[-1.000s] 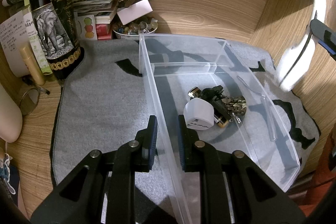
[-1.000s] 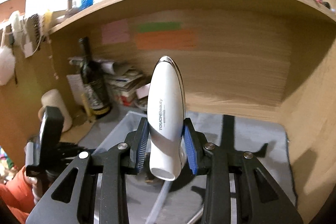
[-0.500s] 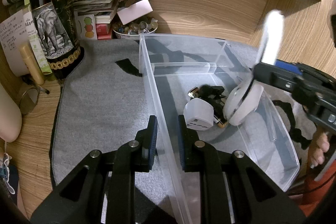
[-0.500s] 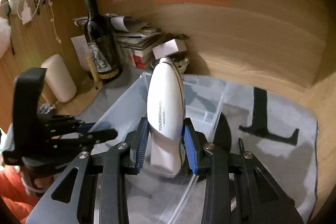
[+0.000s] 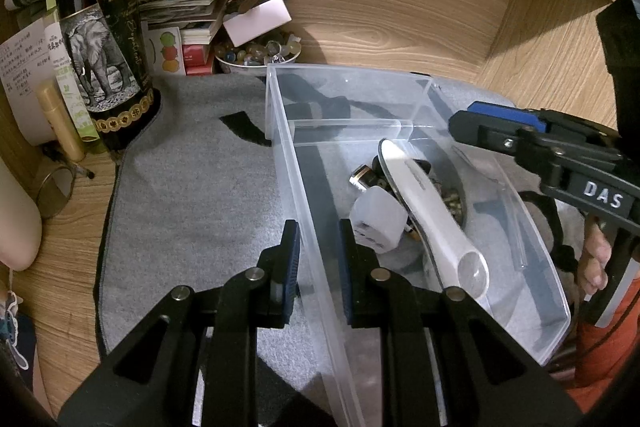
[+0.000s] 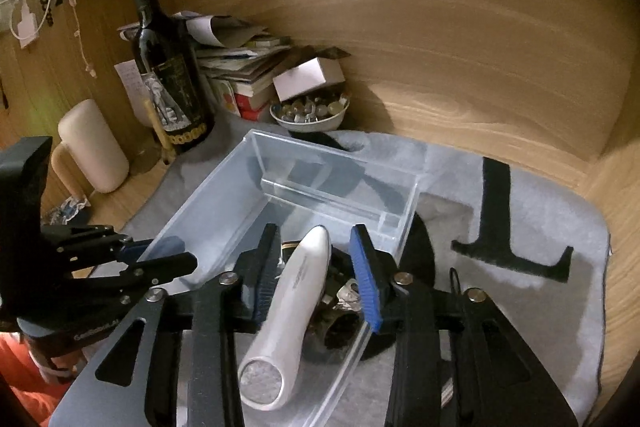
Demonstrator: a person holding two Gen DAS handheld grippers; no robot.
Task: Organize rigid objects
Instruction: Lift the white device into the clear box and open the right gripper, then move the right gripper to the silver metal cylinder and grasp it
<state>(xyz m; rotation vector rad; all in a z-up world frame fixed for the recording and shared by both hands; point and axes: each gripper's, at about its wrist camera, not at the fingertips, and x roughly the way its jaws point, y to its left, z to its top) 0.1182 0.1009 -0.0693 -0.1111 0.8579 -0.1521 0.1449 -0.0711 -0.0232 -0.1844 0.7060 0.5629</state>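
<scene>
A clear plastic bin (image 5: 416,83) (image 6: 332,155) stands on a grey mat. A white handheld device (image 5: 432,211) (image 6: 292,303) lies in it, on top of a white plug adapter (image 5: 378,221), a battery (image 5: 362,175) and dark small items. My left gripper (image 5: 316,247) is shut on the bin's left wall. My right gripper (image 6: 316,267) is open above the bin, its jaws standing either side of the white device and apart from it. It also shows at the right of the left wrist view (image 5: 500,131).
A dark wine bottle (image 5: 104,39) (image 6: 172,83) stands at the back left, beside stacked papers (image 5: 180,7) and a bowl of beads (image 5: 258,53) (image 6: 310,111). Wooden walls close the back and right. A cream cylinder (image 6: 94,147) stands at the left.
My right gripper came down over the bin, opened and let go of the white device, which now lies inside. My left gripper has not moved.
</scene>
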